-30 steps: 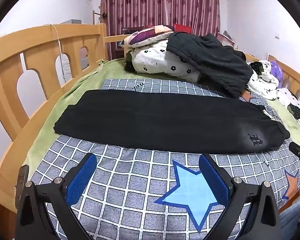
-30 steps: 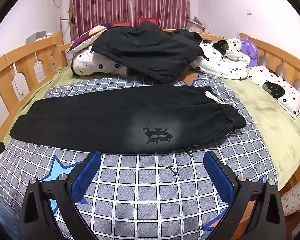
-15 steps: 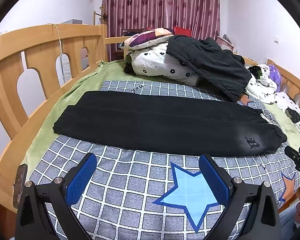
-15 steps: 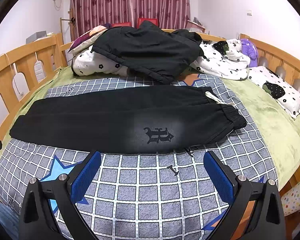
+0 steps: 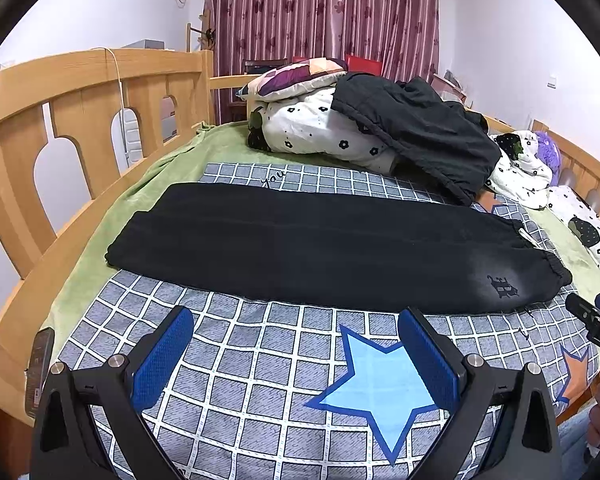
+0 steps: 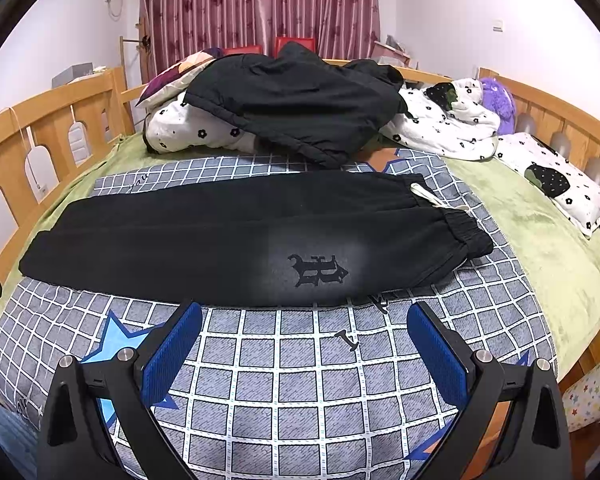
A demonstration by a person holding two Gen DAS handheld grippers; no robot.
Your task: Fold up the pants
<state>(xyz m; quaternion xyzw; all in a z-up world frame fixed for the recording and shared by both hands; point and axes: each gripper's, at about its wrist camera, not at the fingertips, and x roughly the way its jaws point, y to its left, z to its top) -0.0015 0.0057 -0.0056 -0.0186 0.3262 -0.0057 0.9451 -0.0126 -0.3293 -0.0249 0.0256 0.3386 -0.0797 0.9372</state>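
Black pants (image 5: pixel 324 244) (image 6: pixel 236 240) lie flat across the checked blanket, folded lengthwise, cuffs at the left and elastic waistband at the right. A grey patch with a black emblem (image 6: pixel 318 270) marks the near side by the waist. My left gripper (image 5: pixel 296 344) hovers open over the blanket, short of the pants' near edge, with nothing between its blue pads. My right gripper (image 6: pixel 304 340) is open too, just in front of the emblem, empty. The right gripper's tip shows at the right edge of the left wrist view.
A dark jacket (image 6: pixel 300 104) lies over spotted bedding (image 5: pixel 320 128) behind the pants. Wooden bed rails (image 5: pixel 80 112) run along the left and far right. A white spotted pillow (image 6: pixel 556 180) and a purple plush (image 6: pixel 498 96) sit at the right. A phone (image 5: pixel 38 372) rests at the left edge.
Both grippers stay open and nearly in place. The left wrist view has tilted up slightly, so the pants sit a little farther away and lower in frame.
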